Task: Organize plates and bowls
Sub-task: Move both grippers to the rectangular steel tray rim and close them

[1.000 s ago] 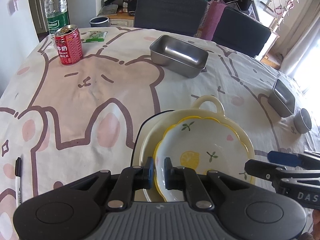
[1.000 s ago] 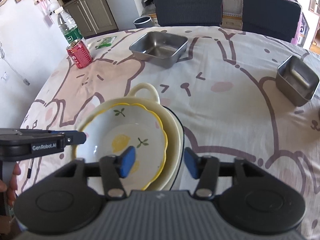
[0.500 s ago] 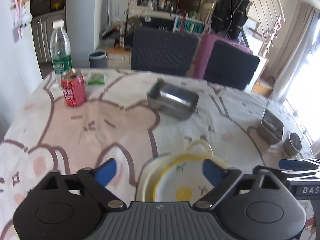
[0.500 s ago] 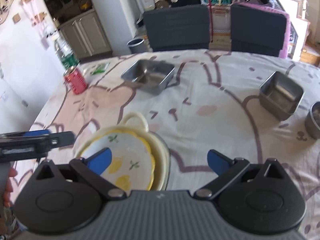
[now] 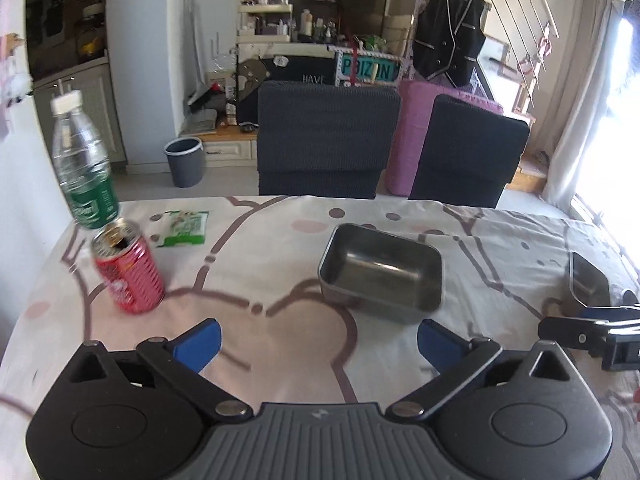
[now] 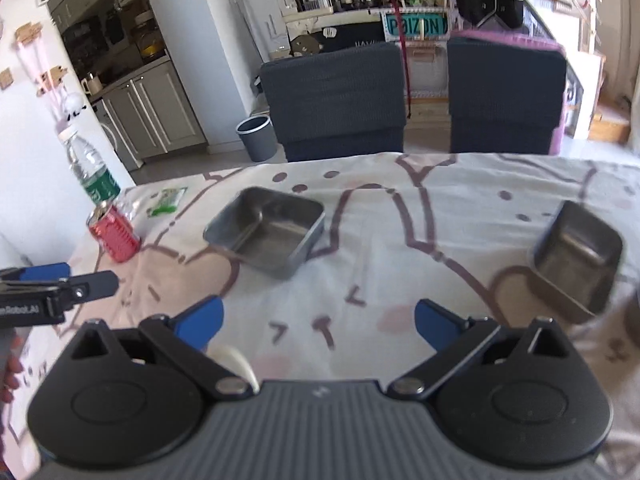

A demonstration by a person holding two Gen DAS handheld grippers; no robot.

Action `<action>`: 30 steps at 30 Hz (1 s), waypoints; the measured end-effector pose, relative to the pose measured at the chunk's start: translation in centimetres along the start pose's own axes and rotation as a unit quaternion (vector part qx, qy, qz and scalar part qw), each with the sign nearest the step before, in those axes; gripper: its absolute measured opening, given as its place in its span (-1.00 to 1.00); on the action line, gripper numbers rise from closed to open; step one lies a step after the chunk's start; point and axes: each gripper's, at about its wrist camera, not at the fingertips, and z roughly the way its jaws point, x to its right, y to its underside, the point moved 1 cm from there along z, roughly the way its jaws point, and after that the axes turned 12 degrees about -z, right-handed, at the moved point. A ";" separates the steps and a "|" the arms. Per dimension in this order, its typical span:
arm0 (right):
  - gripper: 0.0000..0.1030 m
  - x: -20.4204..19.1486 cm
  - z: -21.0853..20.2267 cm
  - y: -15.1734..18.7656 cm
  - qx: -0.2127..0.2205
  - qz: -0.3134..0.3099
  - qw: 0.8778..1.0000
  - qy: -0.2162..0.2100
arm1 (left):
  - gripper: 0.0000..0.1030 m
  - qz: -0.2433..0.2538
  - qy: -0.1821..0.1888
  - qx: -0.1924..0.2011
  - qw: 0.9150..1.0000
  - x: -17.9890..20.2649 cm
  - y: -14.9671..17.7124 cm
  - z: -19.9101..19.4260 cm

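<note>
1. The left tool (image 5: 318,340) is seen with its blue pads spread wide and nothing between them; its jaws have just been opening, and only patterned cloth lies in the gap.
2. The right tool (image 6: 318,322) is likewise held apart and empty; its jaws have just been opening too.
3. Of the stacked crockery, only a cream handle (image 6: 236,362) is glimpsed at the bottom of the right wrist view, just in front of the tool body; the rest of the stack is hidden, so its state cannot be told.
4. A large steel tray (image 5: 382,274) rests on the desk (image 5: 280,232) ahead of both tools; a smaller steel tray (image 6: 578,256) sits well apart to the right; these are judged the remaining pieces to be gathered.
5. A red can (image 5: 128,266), a water bottle (image 5: 84,168) and a green packet (image 5: 184,227) are grouped at the far left, clear of the working area.
</note>
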 end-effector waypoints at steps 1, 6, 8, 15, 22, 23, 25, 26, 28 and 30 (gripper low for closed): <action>0.99 0.3 1.2 -0.7 -0.004 0.012 1.000 -0.004 | 1.00 0.003 0.000 -0.002 1.000 0.0 -0.6 1.0; 0.90 1.8 5.6 -3.3 -0.016 0.075 0.997 -0.005 | 0.89 0.028 0.018 -0.022 0.999 0.1 -3.2 6.0; 0.62 2.4 7.5 -3.9 -0.019 0.099 0.995 -0.013 | 0.63 0.031 0.024 -0.035 0.999 0.2 -4.1 7.9; -0.04 3.7 13.1 -4.3 -0.023 0.174 0.983 -0.052 | 0.22 0.031 0.040 -0.061 0.997 0.6 -5.6 13.5; -0.67 2.5 15.6 -4.0 -0.025 0.156 0.986 -0.052 | -0.86 0.036 0.021 -0.091 0.995 1.1 -5.3 17.1; -0.74 2.4 15.6 -3.9 -0.021 0.156 0.986 -0.054 | -0.88 0.034 0.021 -0.087 0.995 1.2 -5.2 16.9; -0.78 2.3 15.4 -3.9 -0.016 0.153 0.987 -0.053 | -0.91 0.039 0.021 -0.082 0.996 1.7 -5.0 16.1; -0.80 2.3 15.1 -3.9 -0.013 0.149 0.988 -0.049 | -0.92 0.040 0.023 -0.078 0.996 1.9 -5.0 15.5; -0.81 2.5 14.0 -4.1 -0.006 0.150 0.988 -0.046 | -0.92 0.037 0.029 -0.066 0.997 2.5 -5.0 14.0; -0.82 3.0 12.9 -4.3 0.001 0.154 0.987 -0.049 | -0.96 0.037 0.037 -0.054 0.997 3.3 -5.1 12.2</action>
